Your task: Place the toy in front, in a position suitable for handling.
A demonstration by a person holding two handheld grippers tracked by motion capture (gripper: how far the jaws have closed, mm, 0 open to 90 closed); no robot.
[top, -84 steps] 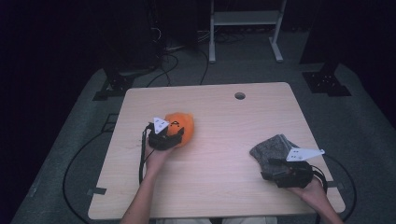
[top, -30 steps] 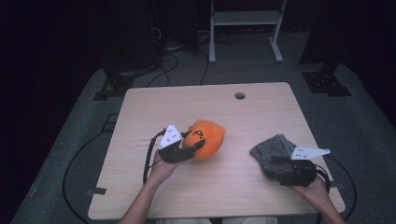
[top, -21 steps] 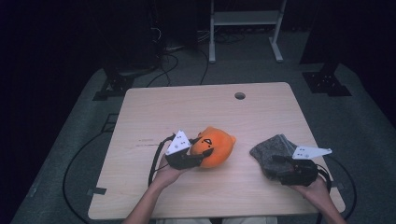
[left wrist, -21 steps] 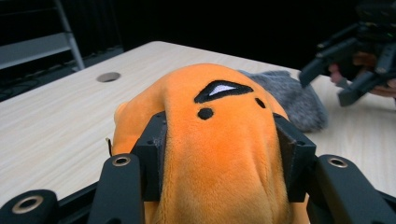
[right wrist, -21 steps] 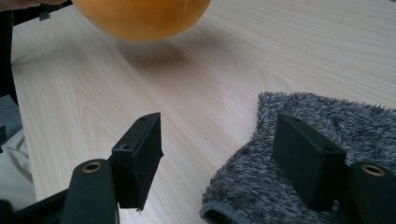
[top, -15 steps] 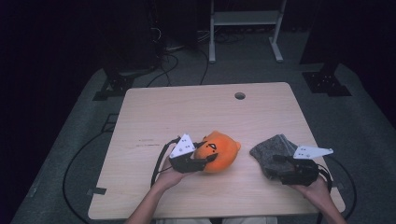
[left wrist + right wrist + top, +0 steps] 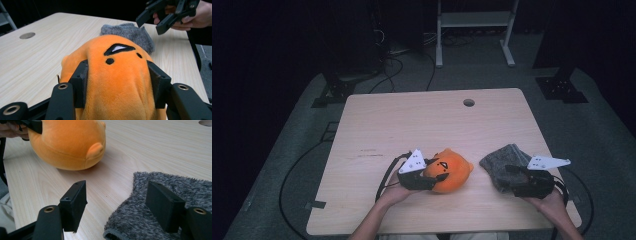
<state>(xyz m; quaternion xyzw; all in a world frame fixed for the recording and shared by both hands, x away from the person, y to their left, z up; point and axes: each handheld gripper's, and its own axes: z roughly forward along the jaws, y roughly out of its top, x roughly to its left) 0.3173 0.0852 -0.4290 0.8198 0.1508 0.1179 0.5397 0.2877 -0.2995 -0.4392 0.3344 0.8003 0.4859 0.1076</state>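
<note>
Clamping orange plush toy [image 7: 117, 82] on table [image 7: 412, 125]

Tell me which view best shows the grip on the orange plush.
The left gripper view: both pads press into the orange plush at its sides. The high view shows the left gripper against the plush from above. The right gripper view shows its rounded far side resting on the table.

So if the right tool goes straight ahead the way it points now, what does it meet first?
Probably the grey cloth: one jaw of the open right tool is already over its edge. Beyond that lie bare table and, off to one side, the orange plush, though depth is hard to judge.
</note>
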